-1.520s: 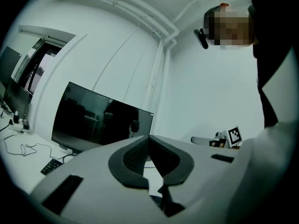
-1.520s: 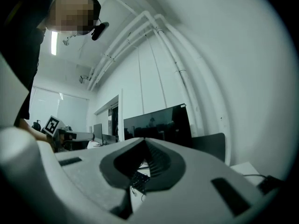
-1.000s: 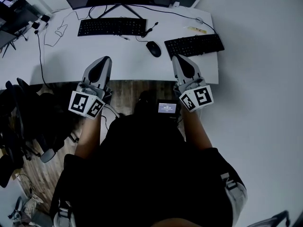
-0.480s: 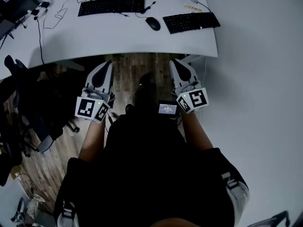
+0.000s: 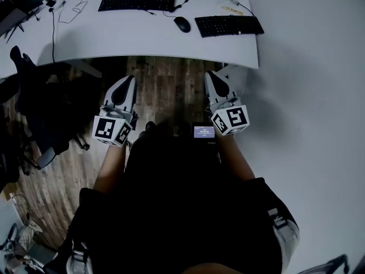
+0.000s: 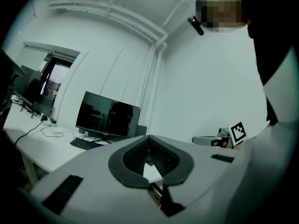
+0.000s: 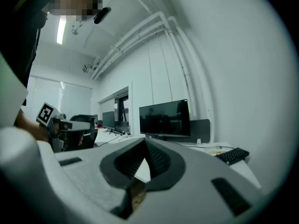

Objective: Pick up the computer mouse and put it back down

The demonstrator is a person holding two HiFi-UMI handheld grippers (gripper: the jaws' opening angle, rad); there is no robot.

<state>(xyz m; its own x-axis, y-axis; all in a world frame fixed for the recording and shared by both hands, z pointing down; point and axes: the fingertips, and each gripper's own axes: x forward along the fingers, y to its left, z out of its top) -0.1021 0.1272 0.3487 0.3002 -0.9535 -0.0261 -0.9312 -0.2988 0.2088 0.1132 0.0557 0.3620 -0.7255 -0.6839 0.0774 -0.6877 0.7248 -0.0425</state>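
Since left gripper (image 5: 125, 83) and right gripper (image 5: 211, 79) sit closed, empty, well short of the bench (image 5: 142, 39), the mouse (image 5: 182, 24) lies free on it at 12 o'clock.

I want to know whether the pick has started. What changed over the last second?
The left gripper and the right gripper drew back from the desk edge and now hang over the wooden floor, clear of the desk. Nothing was gripped or released: both stay shut and empty. The mouse lies unmoved between the left keyboard and the right keyboard.
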